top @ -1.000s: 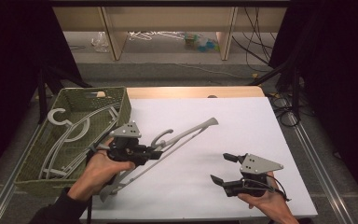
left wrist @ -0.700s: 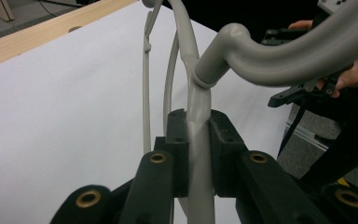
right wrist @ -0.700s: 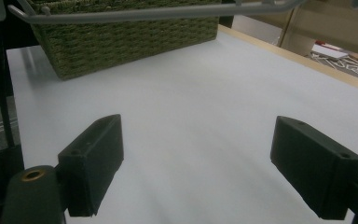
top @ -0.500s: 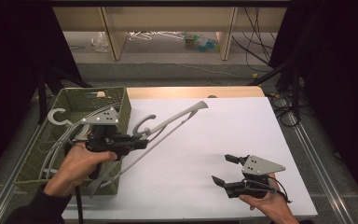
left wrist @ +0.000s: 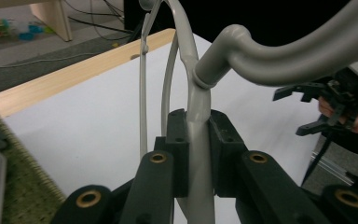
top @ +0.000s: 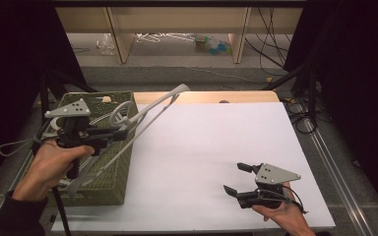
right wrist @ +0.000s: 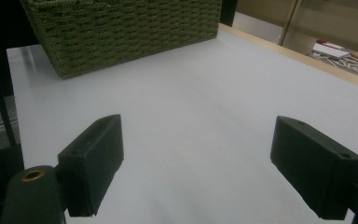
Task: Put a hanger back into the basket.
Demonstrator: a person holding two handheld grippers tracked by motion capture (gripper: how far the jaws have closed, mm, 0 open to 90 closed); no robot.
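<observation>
One room, dark at both sides, with a grey floor (top: 187, 73) and pale wooden shelving (top: 177, 19) at 12 o'clock; small clutter lies on the floor beneath the shelving, too small to name.

One desk (top: 216, 162), white top, light wood edge showing along its far side; cables trail on the floor at 2 o'clock.

One green woven basket (top: 106, 189) at the desk's 9 o'clock edge, also seen in the right tool view (right wrist: 121, 32); pale grey hangers lie inside it.

One grey plastic hanger (top: 152, 110), held up above the basket, tilted, its long arm reaching toward 1 o'clock and its hook curling near the tool. In the left tool view the hanger (left wrist: 198, 126) passes straight between the two jaws.

One left tool (top: 110, 135), at 9 o'clock over the basket, jaws clamped on the hanger, held in the left hand (top: 54, 160).

One right tool (top: 236, 178), at 5 o'clock, low over bare desk, jaws spread wide apart with nothing between them, held in the right hand (top: 280, 211).
</observation>
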